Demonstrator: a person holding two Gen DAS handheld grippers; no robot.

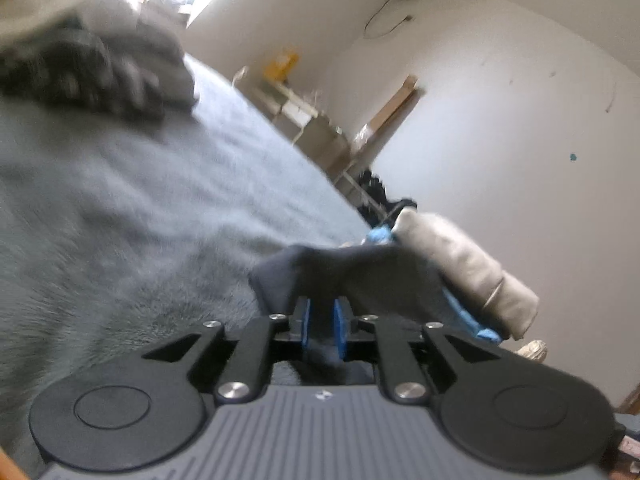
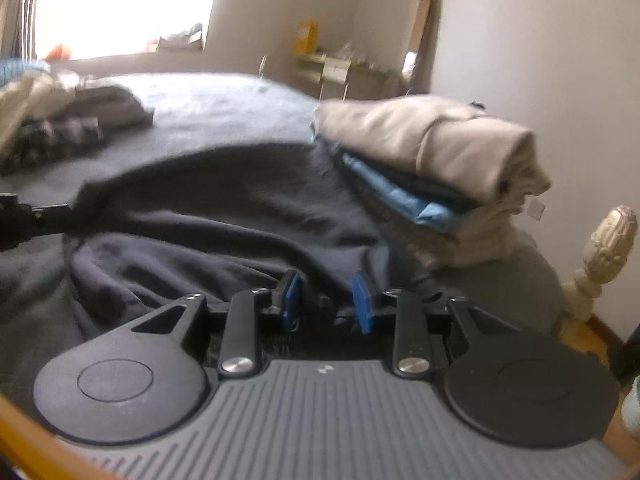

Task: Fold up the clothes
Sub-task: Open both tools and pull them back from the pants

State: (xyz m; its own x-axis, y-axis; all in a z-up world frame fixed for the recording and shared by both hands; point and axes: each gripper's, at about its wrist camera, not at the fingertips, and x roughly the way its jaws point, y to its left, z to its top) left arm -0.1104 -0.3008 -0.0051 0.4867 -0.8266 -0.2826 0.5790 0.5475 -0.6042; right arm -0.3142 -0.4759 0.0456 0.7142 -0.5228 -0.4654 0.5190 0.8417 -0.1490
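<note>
A dark navy garment (image 2: pixel 224 216) lies crumpled on the grey bed (image 2: pixel 224 96). In the left wrist view my left gripper (image 1: pixel 321 326) is shut on a fold of this garment (image 1: pixel 360 276), with cloth pinched between the blue pads (image 1: pixel 306 320). My right gripper (image 2: pixel 326 300) is open, its blue pads (image 2: pixel 362 304) spread at the garment's near edge with cloth lying between them. The left gripper's black arm shows at the left edge of the right wrist view (image 2: pixel 24 216), at the garment's far corner.
A stack of folded clothes, beige on top with blue and dark layers (image 2: pixel 432 152), sits right of the garment; it also shows in the left wrist view (image 1: pixel 460 264). A pile of unfolded clothes (image 2: pixel 60 120) lies far left. A carved bedpost (image 2: pixel 604 252) stands at right.
</note>
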